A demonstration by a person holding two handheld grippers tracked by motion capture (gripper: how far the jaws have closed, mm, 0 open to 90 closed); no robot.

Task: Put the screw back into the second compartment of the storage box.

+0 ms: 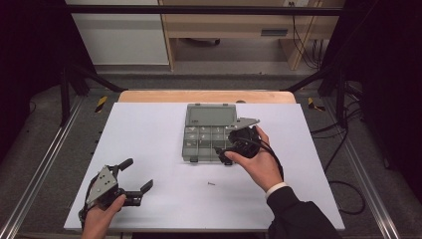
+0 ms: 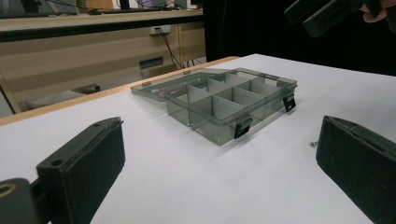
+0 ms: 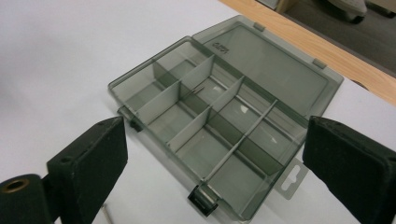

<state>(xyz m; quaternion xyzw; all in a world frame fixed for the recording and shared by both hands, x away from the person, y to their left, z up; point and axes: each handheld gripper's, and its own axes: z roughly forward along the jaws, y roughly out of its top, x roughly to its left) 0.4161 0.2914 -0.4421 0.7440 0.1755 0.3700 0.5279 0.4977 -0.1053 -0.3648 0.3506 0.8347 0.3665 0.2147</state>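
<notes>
1. A clear compartment box [image 1: 209, 133] is lying open, lid flat, mid-table on the white sheet [image 1: 149, 139].
2. The right gripper [image 1: 222, 153] is hovering over it, jaws spread, holding nothing.
3. The left gripper [image 1: 135, 177] is resting near-left, jaws spread.
4. The box is probably light, stiff and slippery (grasp a side wall); a small screw [image 1: 211, 183] is lying in front.

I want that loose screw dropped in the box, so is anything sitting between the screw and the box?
Nothing visible: only bare white table lies between the screw and the open box.
</notes>
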